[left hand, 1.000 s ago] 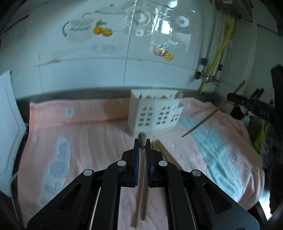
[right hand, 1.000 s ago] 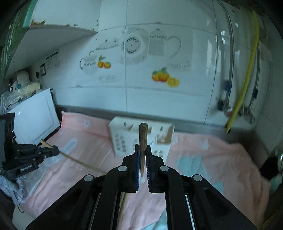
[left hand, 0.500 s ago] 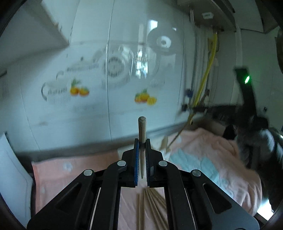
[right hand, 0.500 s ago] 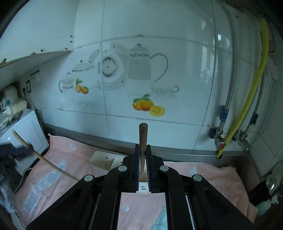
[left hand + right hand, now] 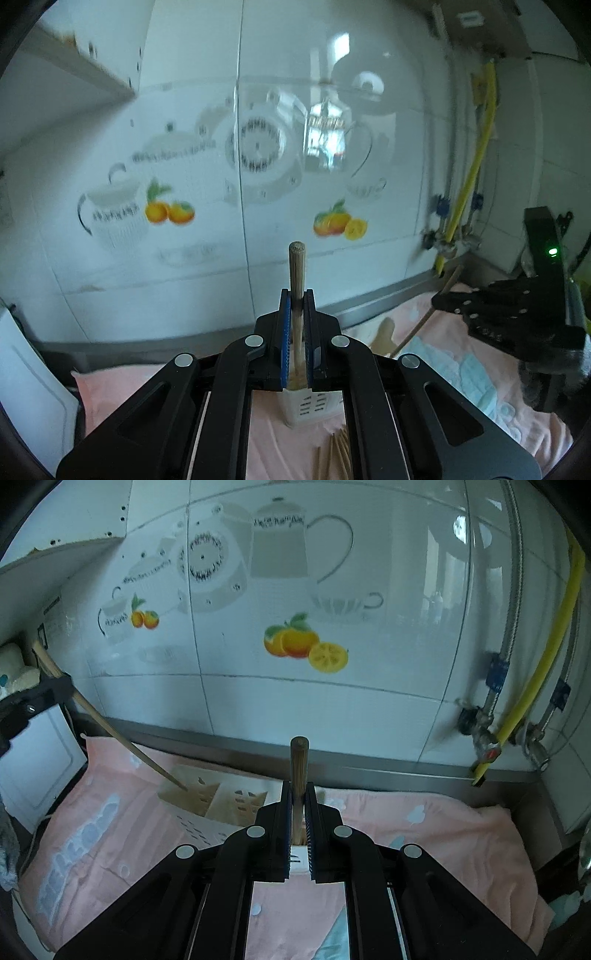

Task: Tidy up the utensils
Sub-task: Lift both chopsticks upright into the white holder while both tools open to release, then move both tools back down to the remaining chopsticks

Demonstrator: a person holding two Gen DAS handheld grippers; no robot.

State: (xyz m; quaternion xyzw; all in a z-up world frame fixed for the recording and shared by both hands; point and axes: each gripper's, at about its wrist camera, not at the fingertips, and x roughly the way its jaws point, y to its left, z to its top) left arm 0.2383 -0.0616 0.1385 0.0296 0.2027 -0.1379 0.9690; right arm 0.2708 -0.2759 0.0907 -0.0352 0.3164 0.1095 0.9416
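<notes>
The left gripper pinches a pale chopstick upright over the white utensil holder, which stands on a pink towel; loose chopsticks lie just beside the holder. From the right wrist, the right gripper clamps a darker chopstick above the holder's compartments; the left-held stick's tip reaches into the far-left one.

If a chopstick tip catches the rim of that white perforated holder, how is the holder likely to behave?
The white holder looks like thin perforated plastic, so probably light. It stands tall on a soft pink towel, so it may tip or slide if nudged. The left gripper's chopstick enters it at a slant, which would push sideways.
</notes>
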